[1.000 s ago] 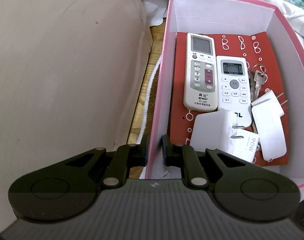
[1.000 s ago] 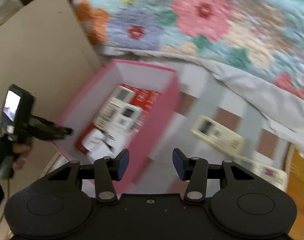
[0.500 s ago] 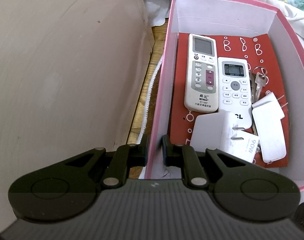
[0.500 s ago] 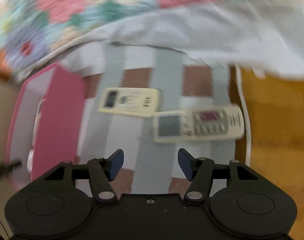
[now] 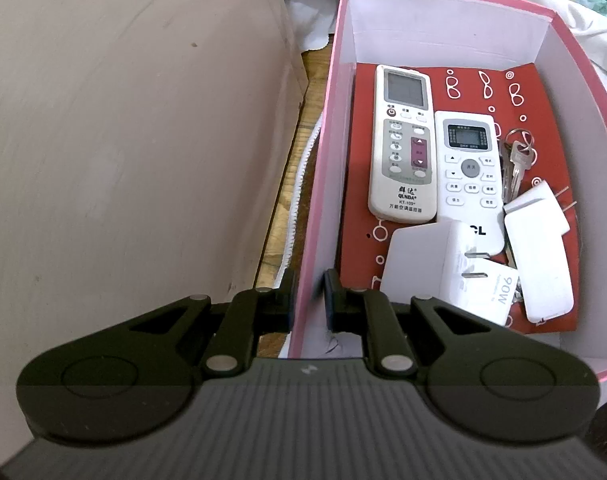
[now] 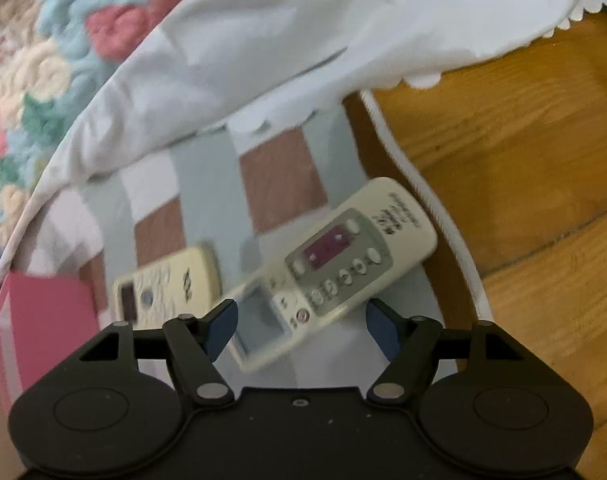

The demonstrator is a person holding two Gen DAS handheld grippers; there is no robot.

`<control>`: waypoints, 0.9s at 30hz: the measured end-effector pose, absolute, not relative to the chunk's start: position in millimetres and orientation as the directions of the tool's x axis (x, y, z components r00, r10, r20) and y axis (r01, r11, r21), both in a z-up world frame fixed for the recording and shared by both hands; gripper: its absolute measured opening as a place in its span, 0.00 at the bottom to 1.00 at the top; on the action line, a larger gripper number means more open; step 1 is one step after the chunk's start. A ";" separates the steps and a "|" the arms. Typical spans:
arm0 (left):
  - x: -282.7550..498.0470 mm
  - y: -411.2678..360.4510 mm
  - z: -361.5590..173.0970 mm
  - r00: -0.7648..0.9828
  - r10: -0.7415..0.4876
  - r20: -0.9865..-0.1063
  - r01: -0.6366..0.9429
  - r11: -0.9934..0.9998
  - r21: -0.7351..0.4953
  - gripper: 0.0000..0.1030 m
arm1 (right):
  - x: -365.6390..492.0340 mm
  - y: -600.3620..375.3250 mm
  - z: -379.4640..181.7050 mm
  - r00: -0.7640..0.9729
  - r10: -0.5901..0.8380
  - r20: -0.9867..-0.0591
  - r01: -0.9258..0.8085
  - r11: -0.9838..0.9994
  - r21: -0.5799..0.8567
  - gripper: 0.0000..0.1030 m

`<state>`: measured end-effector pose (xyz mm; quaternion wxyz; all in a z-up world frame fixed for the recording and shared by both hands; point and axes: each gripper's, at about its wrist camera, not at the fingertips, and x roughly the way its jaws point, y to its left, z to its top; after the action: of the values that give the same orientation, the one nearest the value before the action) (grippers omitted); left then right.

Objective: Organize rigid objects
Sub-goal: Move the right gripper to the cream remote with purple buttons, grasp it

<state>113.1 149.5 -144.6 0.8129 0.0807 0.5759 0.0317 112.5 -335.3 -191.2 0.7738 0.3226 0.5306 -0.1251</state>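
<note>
Pink box (image 5: 323, 160) left view (clamped); cream remote (image 6: 335, 268) right

A: How did the left wrist view look?

B: Sharp and evenly lit. The pink cardboard box (image 5: 323, 168) cast a soft shadow on its red patterned liner (image 5: 359, 184), and the plain beige wall panel (image 5: 123, 140) bowed with the fisheye.

A: And the right wrist view?

B: Smeared by motion. The cream remote control with a maroon display (image 6: 331, 264) was blurred, the floral quilt (image 6: 35, 72) more so. The orange wooden floor (image 6: 523, 184) looked warm and bright; corners went black.
</note>
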 end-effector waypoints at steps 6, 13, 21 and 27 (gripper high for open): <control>114.1 149.1 -145.0 0.328 0.146 -0.933 0.044 0.985 0.169 0.13 | 145.5 -307.5 -192.9 0.385 -0.012 -0.923 0.444 0.879 0.174 0.85; 113.9 148.2 -146.0 0.327 0.148 -0.933 0.053 0.983 0.174 0.13 | 147.8 -277.4 -198.1 0.449 -0.107 -0.887 0.264 0.964 0.017 0.72; 113.9 148.3 -146.1 0.325 0.149 -0.934 0.055 0.983 0.176 0.13 | 119.5 -258.2 -192.4 0.408 -0.014 -0.913 0.037 0.999 0.001 0.64; 114.6 147.2 -146.1 0.315 0.155 -0.936 0.055 0.982 0.181 0.13 | 115.6 -257.8 -196.2 0.407 -0.017 -0.913 0.108 0.994 0.030 0.75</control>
<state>114.6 147.2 -146.1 0.8060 0.0897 0.5842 0.0310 115.6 -257.8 -196.2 0.8377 0.0420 0.5432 -0.0371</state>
